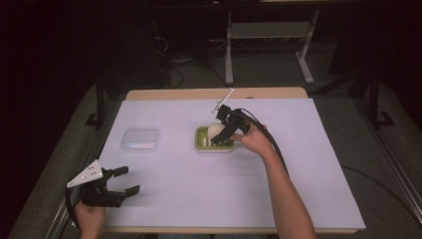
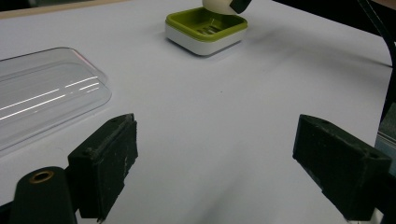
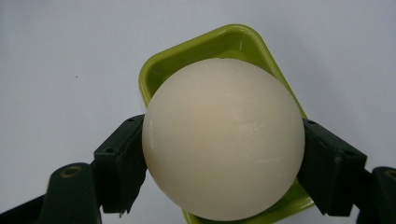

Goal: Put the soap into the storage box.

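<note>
The right hand-held gripper (image 3: pixel 223 158) grasps the cream ball (image 3: pixel 223 140) just above the green dish (image 3: pixel 243 42); setting it down is left, I think. The left hand-held gripper (image 2: pixel 215 172) rests released on the counter (image 1: pixel 298 164).

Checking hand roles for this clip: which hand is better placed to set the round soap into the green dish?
Right. The right tongs already clamp the cream soap directly over the green dish. The left tongs sit open near the table's front edge, far from it.
</note>
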A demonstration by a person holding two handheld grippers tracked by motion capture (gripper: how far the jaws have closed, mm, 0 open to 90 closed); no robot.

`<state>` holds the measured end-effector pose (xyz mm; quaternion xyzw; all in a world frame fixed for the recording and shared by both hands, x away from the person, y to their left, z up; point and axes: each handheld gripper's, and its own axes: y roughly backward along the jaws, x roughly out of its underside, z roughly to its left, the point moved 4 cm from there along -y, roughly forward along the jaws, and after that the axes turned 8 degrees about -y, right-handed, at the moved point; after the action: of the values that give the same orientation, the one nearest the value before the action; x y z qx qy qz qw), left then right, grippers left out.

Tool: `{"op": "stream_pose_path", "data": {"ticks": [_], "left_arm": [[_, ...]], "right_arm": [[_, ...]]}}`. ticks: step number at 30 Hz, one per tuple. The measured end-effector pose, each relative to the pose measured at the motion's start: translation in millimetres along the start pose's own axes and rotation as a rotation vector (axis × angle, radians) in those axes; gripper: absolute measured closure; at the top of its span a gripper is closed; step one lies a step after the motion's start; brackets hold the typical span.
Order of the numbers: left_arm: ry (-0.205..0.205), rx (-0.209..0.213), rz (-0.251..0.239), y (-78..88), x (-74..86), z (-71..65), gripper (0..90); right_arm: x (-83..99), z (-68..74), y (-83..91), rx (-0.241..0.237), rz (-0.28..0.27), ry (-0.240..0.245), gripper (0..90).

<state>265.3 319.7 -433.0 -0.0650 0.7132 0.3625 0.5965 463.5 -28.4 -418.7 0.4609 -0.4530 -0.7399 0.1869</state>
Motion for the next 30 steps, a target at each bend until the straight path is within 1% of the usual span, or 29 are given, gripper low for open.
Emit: {"op": "stream_pose_path", "data": {"ticks": [5, 11, 23, 30], "left_arm": [[0.002, -0.001, 0.001, 0.1, 0.2, -0.1, 13.2], [-0.001, 0.000, 0.001, -0.1, 0.1, 0.1, 13.2], [0.000, -0.001, 0.001, -0.1, 0.2, 0.1, 13.2], [-0.001, 0.000, 0.003, -0.3, 0.2, -0.1, 13.2]], "right_arm": [[0.0, -1.2, -2.9, 0.004, 0.005, -0.010, 23.2], [0.5, -2.1, -5.2, 0.009, 0.011, -0.011, 23.2], [1.2, -2.7, -8.5, 0.006, 0.018, -0.024, 23.2], [1.6, -3.0, -11.1, 0.004, 0.026, -0.019, 23.2]]}}
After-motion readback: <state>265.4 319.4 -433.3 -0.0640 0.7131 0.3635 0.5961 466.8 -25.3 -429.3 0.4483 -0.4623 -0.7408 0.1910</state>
